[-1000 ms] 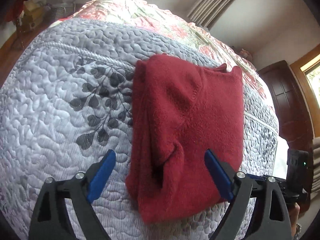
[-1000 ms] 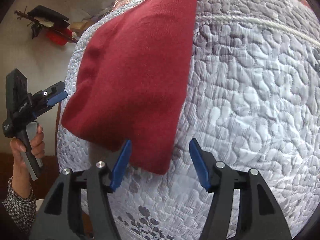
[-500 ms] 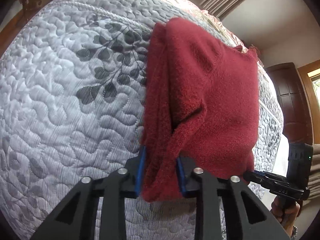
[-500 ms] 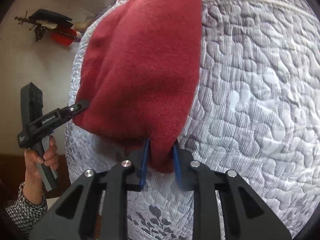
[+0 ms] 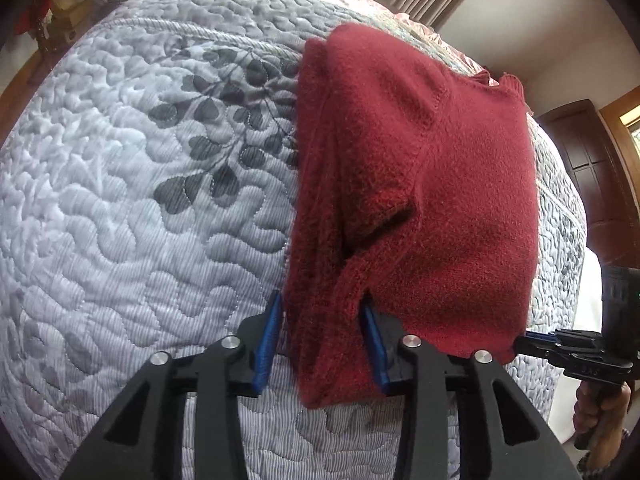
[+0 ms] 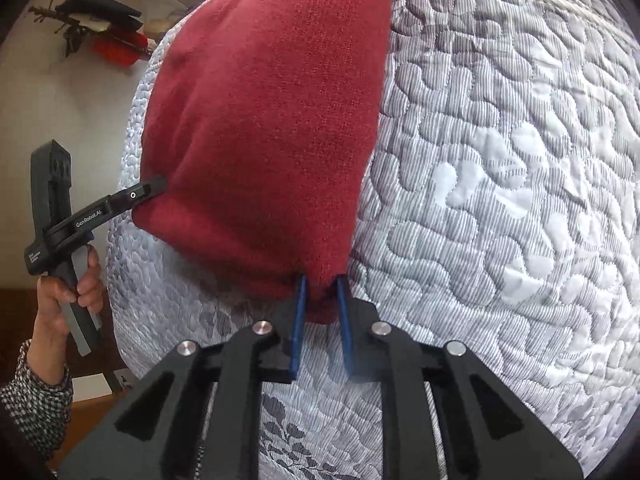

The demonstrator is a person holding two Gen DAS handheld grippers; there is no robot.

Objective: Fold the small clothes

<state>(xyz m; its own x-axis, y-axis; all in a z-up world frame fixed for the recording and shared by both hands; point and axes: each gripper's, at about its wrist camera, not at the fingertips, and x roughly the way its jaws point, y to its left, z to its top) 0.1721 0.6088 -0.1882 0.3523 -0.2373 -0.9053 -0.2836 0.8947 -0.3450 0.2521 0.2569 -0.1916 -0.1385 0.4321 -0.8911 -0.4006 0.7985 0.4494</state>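
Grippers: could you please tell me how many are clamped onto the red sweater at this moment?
2. The left gripper pinches the near-left corner of the red sweater, at the bunched sleeve fold; the right gripper pinches the near-right corner. Both corners lie on the quilted bedspread.

We saw both grippers, left gripper [image 5: 322, 344] and right gripper [image 6: 320, 312], built black with blue pads [image 5: 267, 338], silver screws [image 6: 262, 327], white "GenRobot.AI" lettering, grey trigger; the person wore a checked sleeve [image 6: 34, 404].
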